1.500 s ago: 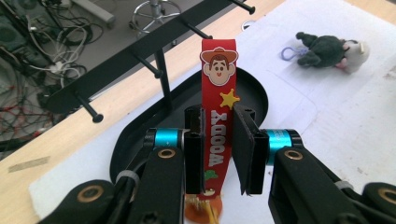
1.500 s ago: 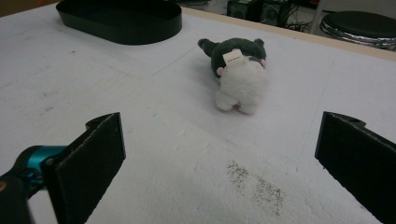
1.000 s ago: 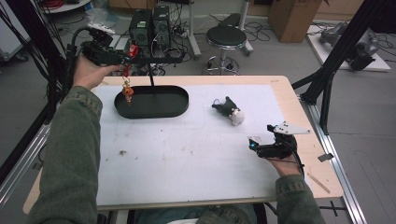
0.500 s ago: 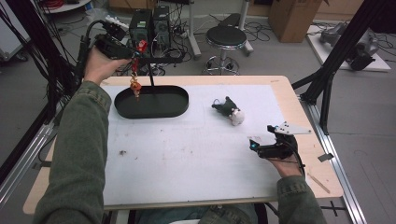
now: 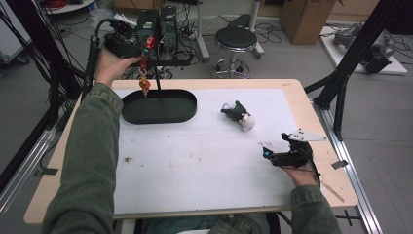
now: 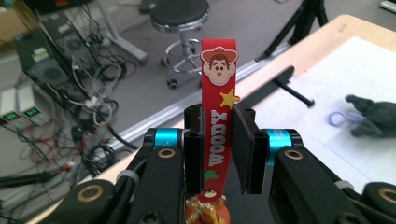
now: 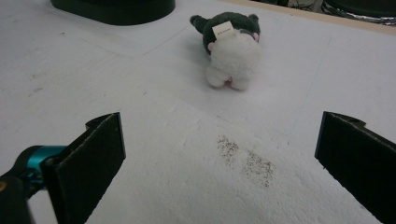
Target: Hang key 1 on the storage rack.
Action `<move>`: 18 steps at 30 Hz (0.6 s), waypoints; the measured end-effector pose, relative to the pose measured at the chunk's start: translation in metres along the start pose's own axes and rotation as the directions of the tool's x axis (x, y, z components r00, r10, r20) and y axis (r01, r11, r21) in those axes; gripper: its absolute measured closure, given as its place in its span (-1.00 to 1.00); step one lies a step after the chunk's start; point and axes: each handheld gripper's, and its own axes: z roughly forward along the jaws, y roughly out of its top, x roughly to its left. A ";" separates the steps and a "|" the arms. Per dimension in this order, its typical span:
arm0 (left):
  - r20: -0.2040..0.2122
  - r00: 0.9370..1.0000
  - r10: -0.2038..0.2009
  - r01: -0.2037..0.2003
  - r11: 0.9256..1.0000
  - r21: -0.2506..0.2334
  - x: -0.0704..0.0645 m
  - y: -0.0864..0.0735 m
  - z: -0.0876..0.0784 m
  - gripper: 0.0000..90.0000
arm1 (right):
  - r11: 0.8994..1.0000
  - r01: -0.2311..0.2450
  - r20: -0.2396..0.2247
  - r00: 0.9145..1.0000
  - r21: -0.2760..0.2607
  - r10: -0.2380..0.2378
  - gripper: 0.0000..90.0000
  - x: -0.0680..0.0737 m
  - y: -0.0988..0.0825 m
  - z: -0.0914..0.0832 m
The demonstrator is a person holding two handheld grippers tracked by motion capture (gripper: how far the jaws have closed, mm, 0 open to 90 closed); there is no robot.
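Observation:
My left gripper (image 5: 144,45) is raised over the table's far left corner, shut on a red strap (image 6: 218,88) that bears a cartoon cowboy face and a star. An orange charm (image 5: 144,86) hangs from the strap above the far rim of a black oval tray (image 5: 181,115), beside the tray's upright post (image 5: 159,90). In the left gripper view the strap stands upright between the two pads (image 6: 218,119). A dark plush toy (image 5: 238,115) with a white tail lies mid-table (image 7: 231,46). My right gripper (image 5: 267,152) rests on the mat at the right, open and holding nothing (image 7: 219,154).
A white mat (image 5: 195,165) covers the wooden table, with a speckled stain (image 7: 245,161) just ahead of the right jaws. Beyond the far edge are a stool (image 5: 236,38), power units and cables (image 5: 160,22). Black frame struts (image 5: 341,83) stand at the right.
My left gripper has carried the strap up and away, toward the table's far edge; the charm has risen with it. The right gripper and the plush have stayed put.

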 end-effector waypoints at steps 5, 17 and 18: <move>-0.026 1.000 -0.018 0.019 1.000 0.013 0.008 0.005 0.003 0.67 | 1.000 -0.004 0.000 1.000 0.005 0.004 -0.99 -0.001 -0.001 0.000; -0.012 0.999 -0.040 0.040 0.999 0.012 0.016 0.000 0.018 0.66 | 1.000 -0.002 -0.010 1.000 0.017 0.002 -0.99 -0.001 -0.002 0.003; 0.046 0.995 -0.091 0.092 0.995 -0.029 0.019 -0.004 0.019 0.63 | 1.000 -0.003 -0.008 1.000 0.017 0.004 -0.99 -0.001 -0.002 0.003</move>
